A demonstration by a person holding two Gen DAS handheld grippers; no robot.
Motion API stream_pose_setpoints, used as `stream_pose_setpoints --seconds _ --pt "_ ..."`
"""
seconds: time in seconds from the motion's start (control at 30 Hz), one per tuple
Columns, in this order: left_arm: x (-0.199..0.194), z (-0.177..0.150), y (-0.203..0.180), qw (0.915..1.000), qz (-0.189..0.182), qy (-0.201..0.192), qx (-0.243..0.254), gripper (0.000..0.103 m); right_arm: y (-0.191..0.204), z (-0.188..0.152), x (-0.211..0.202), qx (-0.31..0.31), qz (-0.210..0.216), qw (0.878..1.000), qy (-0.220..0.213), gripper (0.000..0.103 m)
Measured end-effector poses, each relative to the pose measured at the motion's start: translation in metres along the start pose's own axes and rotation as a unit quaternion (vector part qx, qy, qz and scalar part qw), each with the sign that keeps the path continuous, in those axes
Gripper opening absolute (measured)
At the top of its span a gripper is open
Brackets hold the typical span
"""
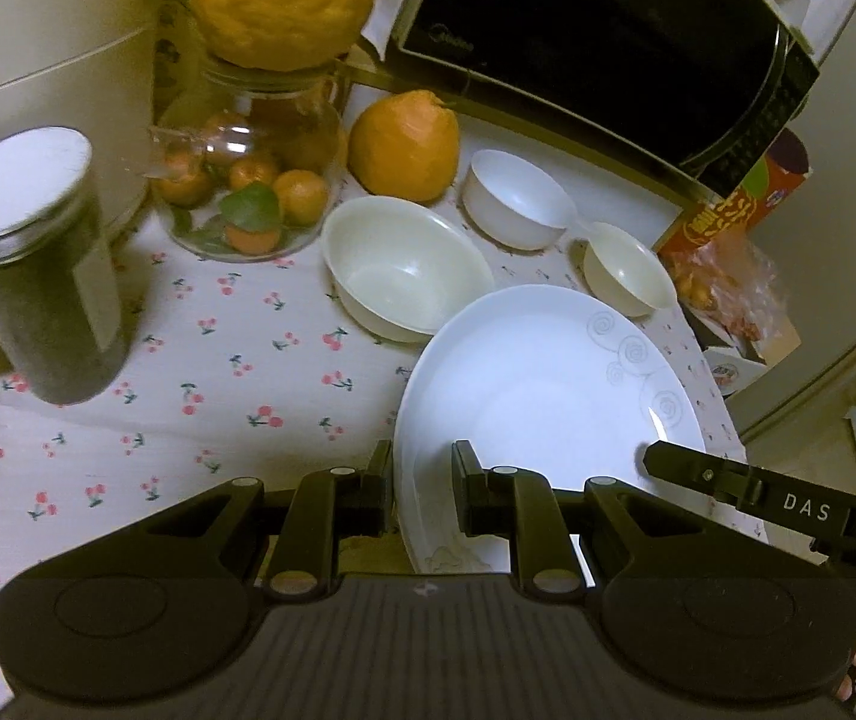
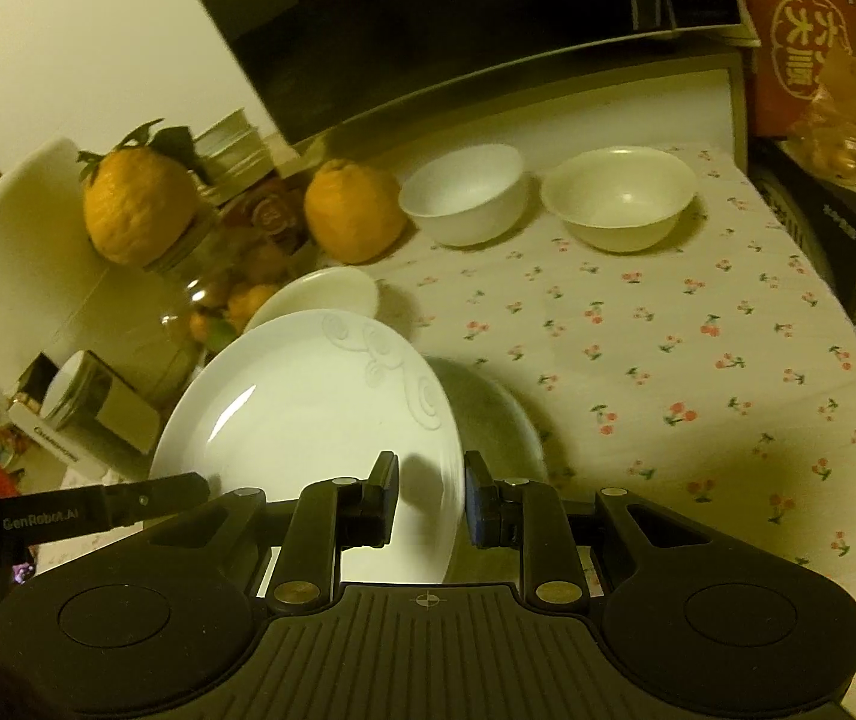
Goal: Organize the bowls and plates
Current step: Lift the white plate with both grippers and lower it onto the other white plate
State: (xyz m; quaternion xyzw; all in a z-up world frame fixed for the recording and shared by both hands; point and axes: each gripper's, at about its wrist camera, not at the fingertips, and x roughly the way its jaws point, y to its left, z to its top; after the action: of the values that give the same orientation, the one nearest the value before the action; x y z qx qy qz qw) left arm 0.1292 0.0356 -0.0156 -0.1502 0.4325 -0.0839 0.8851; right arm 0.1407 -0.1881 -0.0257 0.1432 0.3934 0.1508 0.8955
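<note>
Fingers nearly pressed together on both sides, each pair pinching the rim of one round white glazed plate with a pale swirl pattern [image 1: 541, 384]. Left gripper [image 1: 422, 480] clamps the plate's edge at about nine o'clock, right gripper [image 2: 430, 483] at about three o'clock; plate held tilted above the cherry-print tablecloth [image 1: 200, 360], apart from it, its shadow below. Likely stiff, smooth and slippery, breakable if dropped; thin rim the sensible place to grip, opposite sides for balance. Beyond the plate at twelve o'clock: wide cream bowl [image 1: 404, 276], then small white bowl [image 1: 514, 198] and small cream bowl [image 1: 625, 270] toward one o'clock, all resting upright on the cloth. Further out: large orange citrus fruit [image 1: 404, 147], glass jar of small oranges [image 1: 248, 180], black microwave [image 1: 595, 42].
</note>
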Motion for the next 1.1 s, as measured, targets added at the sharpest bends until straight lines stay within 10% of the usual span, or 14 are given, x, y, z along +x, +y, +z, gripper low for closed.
stream_pose_setpoints --seconds 1.1 --pt "0.038 -0.006 -0.029 0.9973 0.055 0.014 0.046 0.017 -0.012 0.004 0.021 -0.029 -0.071 0.997 0.005 0.022"
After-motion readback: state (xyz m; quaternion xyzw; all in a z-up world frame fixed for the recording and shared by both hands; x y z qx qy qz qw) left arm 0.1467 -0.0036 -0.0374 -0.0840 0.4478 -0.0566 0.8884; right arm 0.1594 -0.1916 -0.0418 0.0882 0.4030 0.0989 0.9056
